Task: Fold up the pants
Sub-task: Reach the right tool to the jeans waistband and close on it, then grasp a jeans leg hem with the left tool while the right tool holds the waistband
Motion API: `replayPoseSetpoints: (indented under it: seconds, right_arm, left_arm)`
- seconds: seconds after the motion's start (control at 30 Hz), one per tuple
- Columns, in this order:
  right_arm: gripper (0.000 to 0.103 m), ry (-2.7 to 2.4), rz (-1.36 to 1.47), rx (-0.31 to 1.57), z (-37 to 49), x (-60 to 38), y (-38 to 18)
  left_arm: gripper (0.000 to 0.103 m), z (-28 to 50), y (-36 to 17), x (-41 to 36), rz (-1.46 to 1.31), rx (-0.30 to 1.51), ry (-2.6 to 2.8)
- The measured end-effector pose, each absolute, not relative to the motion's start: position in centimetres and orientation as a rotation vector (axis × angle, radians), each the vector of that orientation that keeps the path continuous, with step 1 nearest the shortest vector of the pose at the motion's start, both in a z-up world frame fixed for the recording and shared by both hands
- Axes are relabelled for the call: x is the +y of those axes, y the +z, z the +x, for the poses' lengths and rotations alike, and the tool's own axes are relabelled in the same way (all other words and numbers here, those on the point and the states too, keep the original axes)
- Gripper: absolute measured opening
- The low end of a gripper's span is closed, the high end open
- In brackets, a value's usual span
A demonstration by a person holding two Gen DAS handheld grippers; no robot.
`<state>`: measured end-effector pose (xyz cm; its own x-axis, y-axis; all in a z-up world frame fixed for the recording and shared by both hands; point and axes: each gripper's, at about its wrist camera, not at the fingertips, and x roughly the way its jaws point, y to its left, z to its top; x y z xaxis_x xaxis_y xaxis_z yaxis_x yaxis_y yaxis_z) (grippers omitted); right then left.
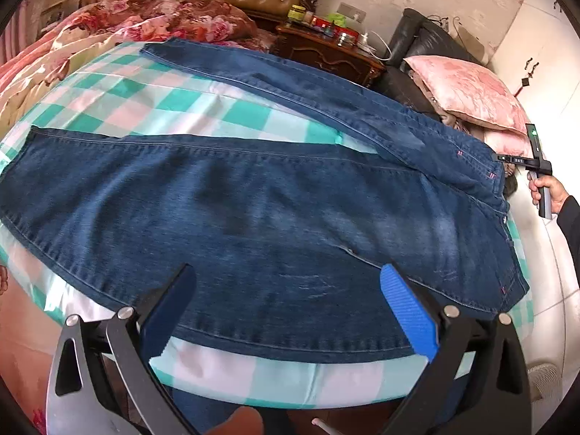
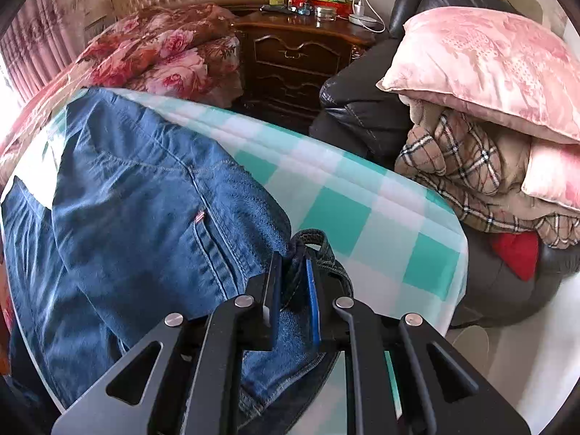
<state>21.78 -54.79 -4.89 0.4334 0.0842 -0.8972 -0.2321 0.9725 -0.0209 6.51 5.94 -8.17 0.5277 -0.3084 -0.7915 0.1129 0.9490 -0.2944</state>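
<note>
a: so, where are your jeans (image 1: 253, 210) lying right now?

b: spread flat on the checked sheet (image 1: 152, 90) of the bed, two legs splayed apart toward the floral quilt (image 1: 156, 14), waistband at the end near the pink pillow (image 1: 467, 90).

a: and your left tongs (image 1: 286, 311)?

b: wide apart, hovering over the near leg by its lower seam, gripping nothing.

a: your right tongs (image 2: 293, 290)?

b: pinched narrow on the waistband of the jeans (image 2: 145, 217), with a belt loop (image 2: 311, 241) poking up just past the tips. in the left view you can see your right hand (image 1: 547, 190) holding that handle at the waist corner.

a: beyond the bed?

b: a dark wooden nightstand (image 2: 297, 54) and a plaid blanket (image 2: 460, 170) under the pillow.
</note>
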Motion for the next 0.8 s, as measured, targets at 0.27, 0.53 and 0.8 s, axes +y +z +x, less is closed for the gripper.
replayPoseSetpoints:
  seconds: [0.27, 0.53, 0.8]
  right_arm:
    - [0.099, 0.116, -0.188, 1.091, 23.2, -55.3, -5.7]
    - [0.083, 0.184, -0.298, 1.258, 27.5, -52.5, -10.7]
    - [0.008, 0.194, -0.277, 1.209, 26.4, -51.7, -9.0]
  left_arm:
    - [0.102, 6.7, -9.1, 5.7, -0.214, 1.009, -0.253]
    - [0.102, 7.2, -9.6, 5.8, -0.206, 1.018, -0.236]
    - [0.099, 9.3, -8.5, 8.1, -0.289, 0.989, -0.248]
